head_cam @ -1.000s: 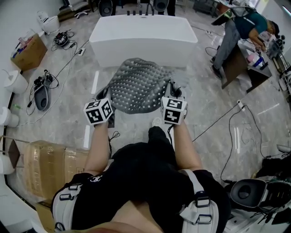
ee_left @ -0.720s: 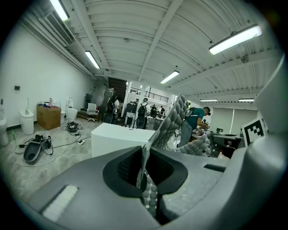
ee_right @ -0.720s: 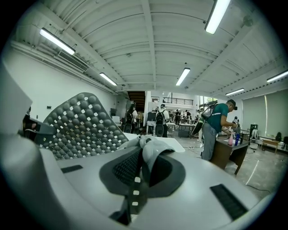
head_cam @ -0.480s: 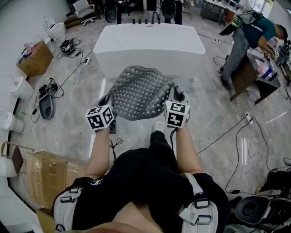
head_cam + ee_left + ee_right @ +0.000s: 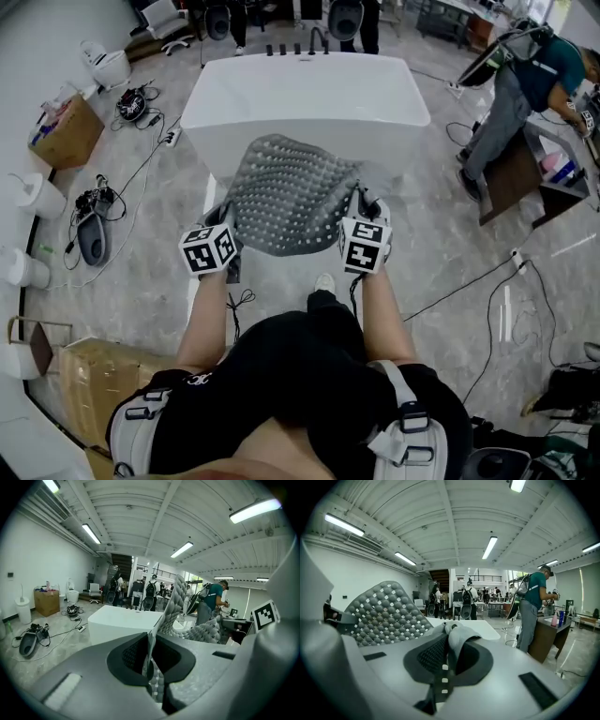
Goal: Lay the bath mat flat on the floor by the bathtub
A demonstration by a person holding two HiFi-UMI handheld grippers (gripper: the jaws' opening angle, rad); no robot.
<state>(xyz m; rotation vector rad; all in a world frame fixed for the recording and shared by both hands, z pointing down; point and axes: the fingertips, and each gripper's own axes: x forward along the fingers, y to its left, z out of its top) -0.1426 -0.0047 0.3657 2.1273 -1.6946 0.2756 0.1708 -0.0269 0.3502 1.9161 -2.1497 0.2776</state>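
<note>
Since a second ago the mat and both grippers have come closer to the bathtub, and the mat's far edge now overlaps the tub's near wall in the head view.

The left gripper (image 5: 225, 208) (image 5: 150, 663) has its jaws pressed together on the near left corner of the bath mat (image 5: 286, 192) (image 5: 177, 605); a thin edge of the mat stands upright between them. The right gripper (image 5: 362, 201) (image 5: 443, 662) pinches the near right corner in the same way, with a fold of the mat bunched over its jaws.

Between the two grippers the grey mat, studded with pale dots, hangs off the floor (image 5: 441, 253) and bulges upward in the middle. It is not yet laid flat.

Just past the mat stands the white bathtub (image 5: 305, 89) (image 5: 123, 623), its long side facing the person. To the left of the tub cables (image 5: 141, 141) trail over the marble floor, and a cardboard box (image 5: 64, 131) sits farther left. Well off to the right a person in a teal shirt (image 5: 530, 80) (image 5: 534, 606) bends over a desk (image 5: 530, 178).
</note>
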